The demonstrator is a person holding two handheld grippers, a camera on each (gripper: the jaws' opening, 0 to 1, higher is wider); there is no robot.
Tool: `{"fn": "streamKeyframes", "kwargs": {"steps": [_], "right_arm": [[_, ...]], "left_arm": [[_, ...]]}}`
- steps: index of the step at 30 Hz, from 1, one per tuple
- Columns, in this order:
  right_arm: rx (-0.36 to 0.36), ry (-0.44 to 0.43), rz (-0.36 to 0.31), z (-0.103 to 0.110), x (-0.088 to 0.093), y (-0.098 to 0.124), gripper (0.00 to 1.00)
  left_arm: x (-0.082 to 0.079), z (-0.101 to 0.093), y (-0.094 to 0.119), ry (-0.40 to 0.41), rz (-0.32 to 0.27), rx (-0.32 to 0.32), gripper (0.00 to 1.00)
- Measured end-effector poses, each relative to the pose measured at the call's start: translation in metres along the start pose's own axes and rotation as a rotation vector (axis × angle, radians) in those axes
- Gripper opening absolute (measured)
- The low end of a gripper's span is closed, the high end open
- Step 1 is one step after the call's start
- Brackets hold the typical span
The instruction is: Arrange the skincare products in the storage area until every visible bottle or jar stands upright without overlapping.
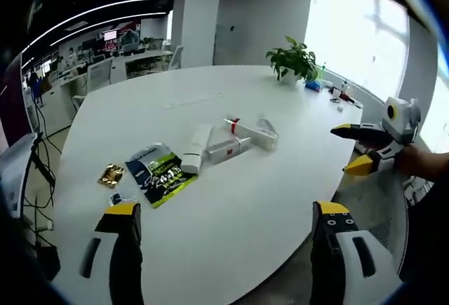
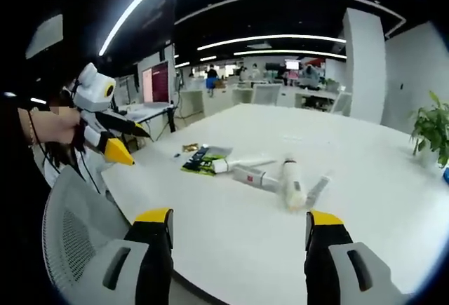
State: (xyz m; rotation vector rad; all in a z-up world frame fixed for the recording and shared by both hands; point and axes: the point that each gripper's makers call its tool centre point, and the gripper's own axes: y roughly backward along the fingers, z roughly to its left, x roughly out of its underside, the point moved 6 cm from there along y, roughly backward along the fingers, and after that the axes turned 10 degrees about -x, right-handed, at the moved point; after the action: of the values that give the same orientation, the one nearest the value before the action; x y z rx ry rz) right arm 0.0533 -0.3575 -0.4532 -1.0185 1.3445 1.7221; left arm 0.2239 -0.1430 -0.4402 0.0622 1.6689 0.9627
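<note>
Left gripper (image 1: pixel 224 210) hangs released over the worktop (image 1: pixel 266 200) edge, holding nothing. Ahead, white tubes (image 1: pixel 196 148) and a box (image 1: pixel 228 149) lie flat mid-worktop beside a green packet (image 1: pixel 160 175). In the right gripper view, the right gripper (image 2: pixel 238 221) is also wide and empty; the tubes (image 2: pixel 291 182) are toppled there too, and the left gripper (image 2: pixel 116 140) sits apart, jaws spread.

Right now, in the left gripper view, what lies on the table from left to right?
Gold packet → green-and-black pouch → white tube → white-and-red box → clear box → potted plant → right tongs.
</note>
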Motion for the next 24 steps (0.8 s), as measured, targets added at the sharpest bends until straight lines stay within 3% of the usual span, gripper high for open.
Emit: {"fn": "streamKeyframes", "kwargs": {"steps": [6,10,13,24], "right_arm": [[0.016,-0.045,-0.019,-0.006,-0.001,0.001,0.79],[0.011,-0.033,-0.013,-0.003,-0.002,0.000,0.79],[0.014,-0.032,-0.007,-0.004,-0.001,0.000,0.79],[0.019,-0.028,-0.001,-0.004,-0.004,0.002,0.78]], "left_arm": [[0.001,0.001,-0.003,-0.005,0.007,0.010,0.94],[-0.001,0.006,-0.011,-0.009,0.022,0.018,0.93],[-0.005,0.008,-0.017,-0.055,0.029,0.026,0.93],[-0.012,0.011,-0.028,-0.070,0.028,0.044,0.93]]}}
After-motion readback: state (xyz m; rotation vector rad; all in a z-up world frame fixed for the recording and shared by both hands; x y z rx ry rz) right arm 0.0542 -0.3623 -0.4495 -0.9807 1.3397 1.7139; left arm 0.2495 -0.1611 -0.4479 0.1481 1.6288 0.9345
